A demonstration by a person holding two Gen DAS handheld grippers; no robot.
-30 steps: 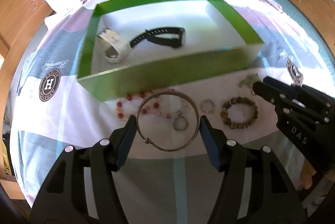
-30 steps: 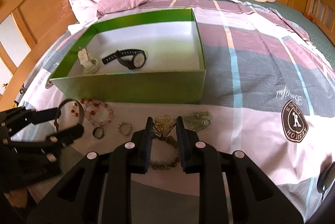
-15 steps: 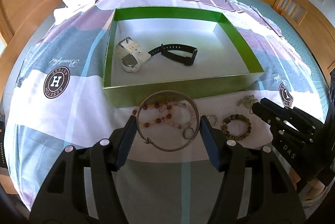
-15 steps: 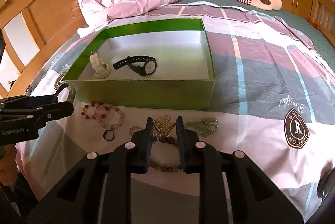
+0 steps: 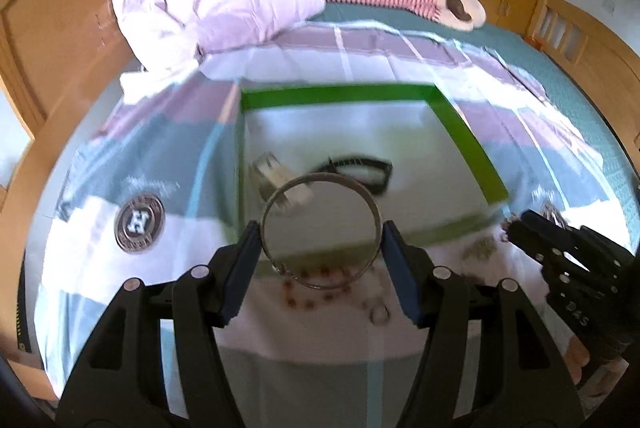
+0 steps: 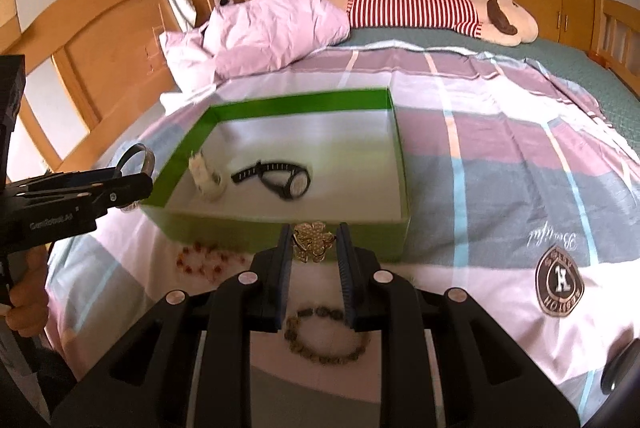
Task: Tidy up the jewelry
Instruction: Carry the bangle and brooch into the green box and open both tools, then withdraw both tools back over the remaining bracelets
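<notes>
My left gripper (image 5: 320,248) is shut on a thin metal bangle (image 5: 374,206) and holds it in the air over the near wall of the green box (image 5: 468,144). It also shows in the right wrist view (image 6: 132,184). My right gripper (image 6: 314,244) is shut on a gold flower brooch (image 6: 313,241), raised in front of the box's near wall (image 6: 360,240). In the box lie a black watch (image 6: 286,180) and a white watch (image 6: 206,178). On the bedspread lie a red bead bracelet (image 6: 204,262) and a brown bead bracelet (image 6: 326,342).
A small ring (image 5: 379,316) and another trinket (image 5: 480,248) lie on the spread in front of the box. A pink duvet (image 6: 272,28) and a striped plush toy (image 6: 440,12) lie at the far end of the bed. Wooden bed frame (image 6: 100,56) on the left.
Both grippers have risen and moved forward with their pieces. The bangle now hangs over the box's near wall, and the brooch is up against that wall.
</notes>
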